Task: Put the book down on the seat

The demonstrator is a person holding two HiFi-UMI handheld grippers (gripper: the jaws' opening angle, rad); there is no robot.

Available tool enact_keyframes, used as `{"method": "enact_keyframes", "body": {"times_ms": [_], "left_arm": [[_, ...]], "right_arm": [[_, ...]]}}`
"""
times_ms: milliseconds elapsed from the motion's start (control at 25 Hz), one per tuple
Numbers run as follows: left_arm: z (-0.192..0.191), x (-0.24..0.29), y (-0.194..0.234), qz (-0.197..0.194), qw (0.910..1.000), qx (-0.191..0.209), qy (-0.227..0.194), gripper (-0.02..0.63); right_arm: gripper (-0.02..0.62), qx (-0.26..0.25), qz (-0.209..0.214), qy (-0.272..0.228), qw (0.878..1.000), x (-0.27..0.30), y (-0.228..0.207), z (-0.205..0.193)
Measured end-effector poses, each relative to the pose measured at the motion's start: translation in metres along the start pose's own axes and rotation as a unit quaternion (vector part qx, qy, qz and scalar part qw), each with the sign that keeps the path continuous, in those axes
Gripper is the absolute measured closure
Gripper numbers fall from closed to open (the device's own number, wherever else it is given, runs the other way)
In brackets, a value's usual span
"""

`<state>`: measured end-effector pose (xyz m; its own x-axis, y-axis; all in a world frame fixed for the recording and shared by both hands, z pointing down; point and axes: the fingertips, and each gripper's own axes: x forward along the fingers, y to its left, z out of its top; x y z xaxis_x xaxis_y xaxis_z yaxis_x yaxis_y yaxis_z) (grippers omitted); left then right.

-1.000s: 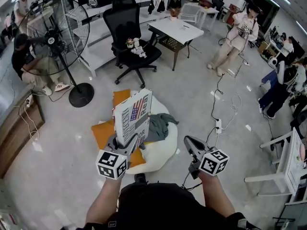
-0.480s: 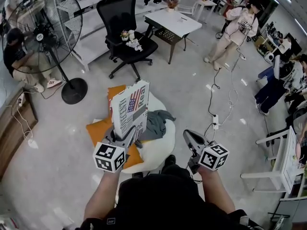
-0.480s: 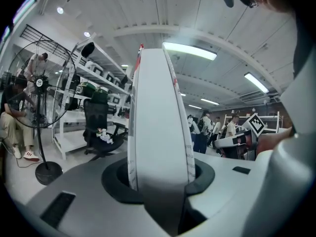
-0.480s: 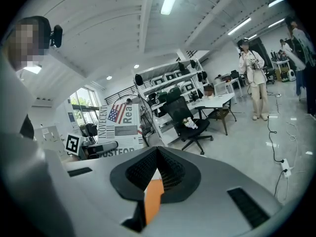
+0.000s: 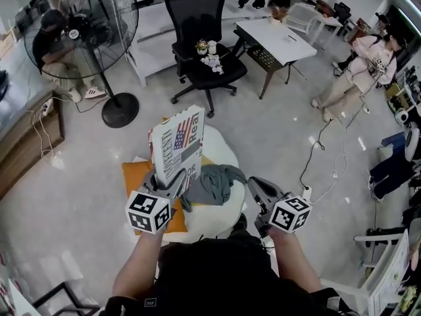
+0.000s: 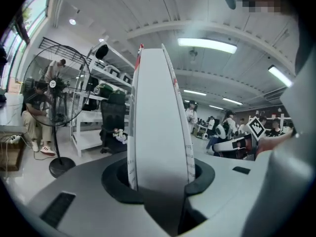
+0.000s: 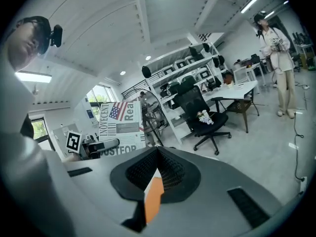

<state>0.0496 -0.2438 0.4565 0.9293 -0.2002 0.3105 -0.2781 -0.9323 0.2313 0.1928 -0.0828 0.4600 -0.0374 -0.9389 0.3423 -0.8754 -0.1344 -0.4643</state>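
Note:
My left gripper (image 5: 172, 184) is shut on the lower edge of a large thin book (image 5: 177, 143), which stands upright with its flag-printed cover showing. In the left gripper view the book's white page edge (image 6: 158, 117) rises between the jaws. Below the book lies a white round floor seat (image 5: 220, 151) with a grey cloth (image 5: 210, 182) on it and an orange cushion (image 5: 138, 176) beside it. My right gripper (image 5: 253, 186) hovers to the right of the seat, shut and empty. A black office chair (image 5: 209, 64) with small toys on its seat stands farther off.
A big standing fan (image 5: 99, 31) is at the far left with a person (image 5: 56, 51) crouched behind it. A white table (image 5: 283, 41) stands right of the chair. Another person (image 5: 358, 78) stands at the right. Cables and a power strip (image 5: 308, 191) lie on the floor.
The head view has swung, so the fan, chair and table sit further right in the picture. The book stays upright in my left gripper, and both grippers keep their places over the white seat.

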Motion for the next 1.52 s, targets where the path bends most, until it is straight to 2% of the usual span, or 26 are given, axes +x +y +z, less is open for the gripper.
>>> {"method": "enact_keyframes", "body": {"times_ms": [240,480,640,800,920,1080,1160,1280,1360,1520], "left_arm": [[0.008,0.070,-0.053,0.067,0.9973,-0.028,0.009,0.448],[0.000,0.106,-0.093,0.138,0.9870,-0.081,0.009,0.448],[-0.008,0.099,-0.106,0.172,0.9810,-0.090,0.006,0.448],[-0.019,0.081,-0.111,0.191,0.9751,-0.113,0.004,0.448],[-0.029,0.070,-0.107,0.197,0.9719,-0.130,0.000,0.448],[-0.050,0.064,-0.102,0.181,0.9735,-0.139,0.003,0.448],[-0.065,0.066,-0.095,0.170,0.9748,-0.143,0.018,0.448],[-0.080,0.074,-0.083,0.159,0.9720,-0.168,0.042,0.448],[-0.082,0.082,-0.081,0.153,0.9696,-0.185,0.047,0.448],[-0.088,0.114,-0.068,0.156,0.9672,-0.185,0.079,0.448]], "right_arm": [[0.583,-0.015,0.085,0.052,0.995,0.004,-0.086,0.034],[0.582,-0.029,0.135,0.112,0.984,0.000,-0.158,0.044],[0.581,-0.030,0.161,0.126,0.978,0.006,-0.166,0.042],[0.581,-0.039,0.187,0.133,0.973,0.005,-0.140,0.036],[0.581,-0.048,0.195,0.139,0.970,0.004,-0.124,0.031],[0.581,-0.053,0.169,0.144,0.974,0.004,-0.126,0.018],[0.581,-0.042,0.151,0.138,0.978,0.006,-0.129,0.010],[0.581,-0.023,0.140,0.142,0.980,0.015,-0.129,-0.004],[0.583,-0.014,0.143,0.151,0.978,0.022,-0.130,-0.010],[0.582,0.006,0.158,0.164,0.974,0.053,-0.144,-0.011]]}}
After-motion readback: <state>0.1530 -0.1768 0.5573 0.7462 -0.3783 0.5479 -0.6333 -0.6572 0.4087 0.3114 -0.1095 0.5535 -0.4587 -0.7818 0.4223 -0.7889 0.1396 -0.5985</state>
